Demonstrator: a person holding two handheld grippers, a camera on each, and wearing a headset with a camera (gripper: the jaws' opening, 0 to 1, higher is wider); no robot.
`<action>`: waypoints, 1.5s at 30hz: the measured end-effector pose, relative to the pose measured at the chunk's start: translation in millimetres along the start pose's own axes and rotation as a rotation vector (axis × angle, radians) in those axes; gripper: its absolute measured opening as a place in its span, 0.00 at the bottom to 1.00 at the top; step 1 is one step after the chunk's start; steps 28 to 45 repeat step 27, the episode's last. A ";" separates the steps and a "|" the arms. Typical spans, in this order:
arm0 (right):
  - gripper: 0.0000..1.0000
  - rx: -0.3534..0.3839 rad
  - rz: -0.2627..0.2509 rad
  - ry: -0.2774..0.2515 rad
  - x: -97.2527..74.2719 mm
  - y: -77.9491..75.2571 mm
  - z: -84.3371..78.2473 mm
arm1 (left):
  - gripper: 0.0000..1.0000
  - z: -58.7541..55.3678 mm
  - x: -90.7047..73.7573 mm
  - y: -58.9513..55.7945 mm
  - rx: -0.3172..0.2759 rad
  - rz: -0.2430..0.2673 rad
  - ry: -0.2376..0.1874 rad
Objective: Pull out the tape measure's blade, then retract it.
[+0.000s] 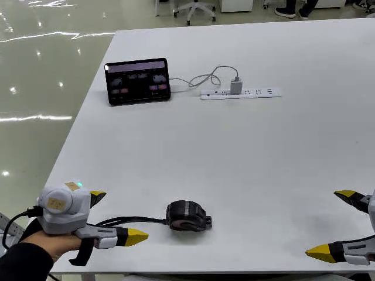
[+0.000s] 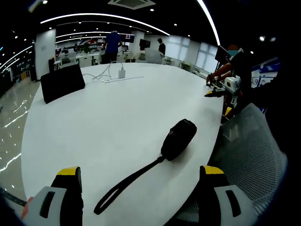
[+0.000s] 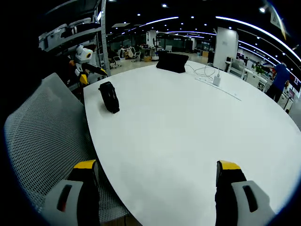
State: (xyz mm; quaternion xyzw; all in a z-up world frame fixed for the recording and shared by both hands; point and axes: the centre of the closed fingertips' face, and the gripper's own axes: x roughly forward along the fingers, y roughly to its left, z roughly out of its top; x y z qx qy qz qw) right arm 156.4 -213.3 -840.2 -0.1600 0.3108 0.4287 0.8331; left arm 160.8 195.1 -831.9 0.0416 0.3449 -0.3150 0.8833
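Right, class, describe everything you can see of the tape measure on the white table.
The tape measure is a small, rounded, dark case that looks like plastic or rubber. No blade shows drawn out. It rests on the white table near the front edge. A black wrist strap trails from it toward the left gripper, and its loop lies between the open jaws, not gripped. Nothing else touches it.

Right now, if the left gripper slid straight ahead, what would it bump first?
Most likely the black strap, which lies ahead between the open jaws of the left gripper. After that comes the tape measure it leads to. Depth is unclear here.
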 end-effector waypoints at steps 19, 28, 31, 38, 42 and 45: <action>1.00 0.008 -0.010 0.023 -14.8 -6.8 -7.4 | 1.00 -2.4 -9.2 1.9 -0.017 0.018 -0.001; 1.00 0.009 -0.016 0.020 -16.1 -10.6 -6.2 | 1.00 -1.1 -9.5 1.4 -0.014 0.009 0.006; 1.00 0.009 -0.016 0.020 -16.1 -10.6 -6.2 | 1.00 -1.1 -9.5 1.4 -0.014 0.009 0.006; 1.00 0.009 -0.016 0.020 -16.1 -10.6 -6.2 | 1.00 -1.1 -9.5 1.4 -0.014 0.009 0.006; 1.00 0.009 -0.016 0.020 -16.1 -10.6 -6.2 | 1.00 -1.1 -9.5 1.4 -0.014 0.009 0.006; 1.00 0.009 -0.016 0.020 -16.1 -10.6 -6.2 | 1.00 -1.1 -9.5 1.4 -0.014 0.009 0.006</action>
